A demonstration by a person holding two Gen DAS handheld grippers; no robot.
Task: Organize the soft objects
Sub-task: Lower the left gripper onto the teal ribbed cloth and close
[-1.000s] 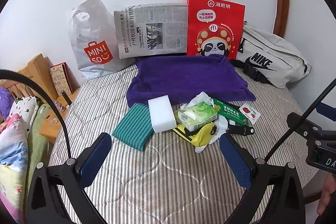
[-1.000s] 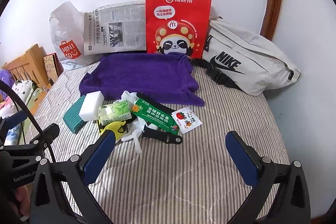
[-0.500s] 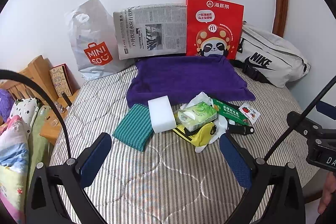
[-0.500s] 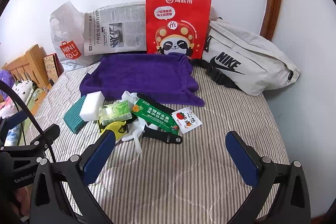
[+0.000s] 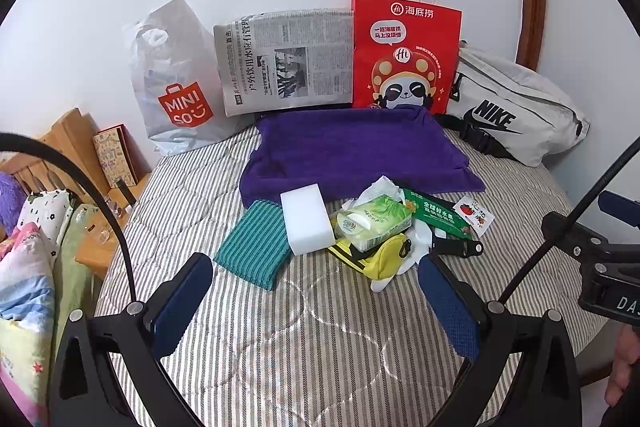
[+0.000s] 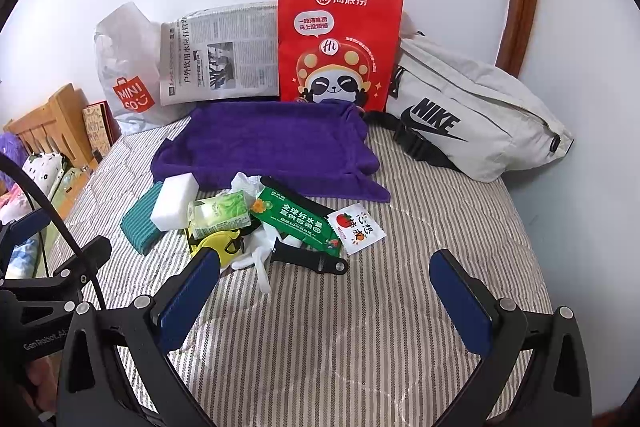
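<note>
A small pile lies mid-bed: a white sponge block [image 5: 307, 219], a teal ribbed cloth [image 5: 254, 247], a green tissue pack [image 5: 374, 223], a yellow pouch [image 5: 384, 257], a green sachet [image 6: 298, 217], a small tomato-print packet [image 6: 356, 229] and a black strap clip [image 6: 308, 259]. Behind them spreads a purple towel [image 5: 352, 151]. My left gripper [image 5: 316, 301] hangs open just short of the pile, nothing between its fingers. My right gripper [image 6: 326, 295] is open too, over bare bedding right of the pile.
Against the wall stand a Miniso plastic bag [image 5: 176, 87], a folded newspaper [image 5: 284, 61], a red paper bag [image 5: 404, 55] and a grey Nike bag [image 5: 516, 111]. A wooden headboard [image 5: 60, 143] and bedding [image 5: 28, 259] lie left. The striped quilt [image 6: 360, 327] fills the foreground.
</note>
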